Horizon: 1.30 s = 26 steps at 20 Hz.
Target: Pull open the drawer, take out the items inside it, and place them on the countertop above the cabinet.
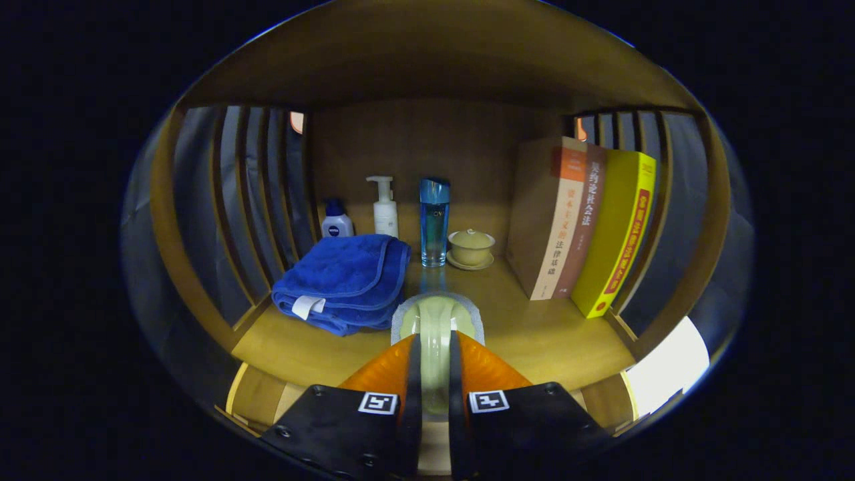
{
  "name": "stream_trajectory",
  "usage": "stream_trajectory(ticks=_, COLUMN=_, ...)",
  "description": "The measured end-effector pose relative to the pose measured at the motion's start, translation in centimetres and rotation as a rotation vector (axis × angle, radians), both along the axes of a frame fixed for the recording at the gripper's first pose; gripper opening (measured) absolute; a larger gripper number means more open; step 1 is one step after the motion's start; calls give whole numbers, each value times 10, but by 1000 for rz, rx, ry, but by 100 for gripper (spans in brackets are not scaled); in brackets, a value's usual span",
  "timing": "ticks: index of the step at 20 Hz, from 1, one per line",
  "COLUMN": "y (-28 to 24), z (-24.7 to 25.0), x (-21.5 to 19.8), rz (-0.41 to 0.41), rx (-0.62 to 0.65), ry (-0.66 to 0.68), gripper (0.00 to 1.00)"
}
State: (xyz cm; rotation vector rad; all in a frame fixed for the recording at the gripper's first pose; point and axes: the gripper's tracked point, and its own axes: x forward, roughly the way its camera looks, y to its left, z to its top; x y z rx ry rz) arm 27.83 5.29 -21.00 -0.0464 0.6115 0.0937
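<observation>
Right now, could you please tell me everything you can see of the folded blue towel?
The blue towel is soft, plush cloth, folded into a thick stack with stitched edges and a small white tag at its near corner. It lies flat on the wooden countertop, beyond the gripper and to one side of its fingers, just before the lotion bottle and pump bottle. Nothing grips it.

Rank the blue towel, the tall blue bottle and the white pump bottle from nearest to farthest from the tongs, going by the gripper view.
The tongs are shut on a pale green item.
1. Blue towel: folded, just ahead and to the left.
2. Tall blue bottle: straight ahead, beyond the towel.
3. White pump bottle: left of it, by the back wall.
</observation>
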Motion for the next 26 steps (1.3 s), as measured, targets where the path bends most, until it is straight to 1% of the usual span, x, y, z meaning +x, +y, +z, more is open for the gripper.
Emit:
stream_trajectory(ticks=3, y=3, z=-25, x=9, rz=-9, rx=-6, ry=71, gripper=27)
stream_trajectory(ticks=5, y=2, z=-35, x=13, rz=-23, rx=-10, ry=93, gripper=29)
stream_trajectory(ticks=10, y=-5, z=-42, x=21, rz=-46, rx=-8, ry=98, gripper=33)
stream_trajectory(ticks=12, y=-8, z=-37, x=23, rz=-51, rx=-10, ry=78, gripper=40)
stream_trajectory(ticks=15, y=-9, z=-32, x=19, rz=-49, rx=-5, ry=70, gripper=73)
stream_trajectory(ticks=16, y=-10, z=-30, x=18, rz=-49, rx=-3, ry=68, gripper=76)
stream_trajectory(ticks=19, y=-14, z=-16, x=14, rz=-53, rx=4, ry=33, gripper=95)
stream_trajectory(ticks=22, y=-17, z=19, x=3, rz=-59, rx=7, ry=-49, gripper=96)
stream_trajectory(ticks=26, y=-25, z=80, x=-26, rz=-73, rx=12, ry=-206, gripper=98)
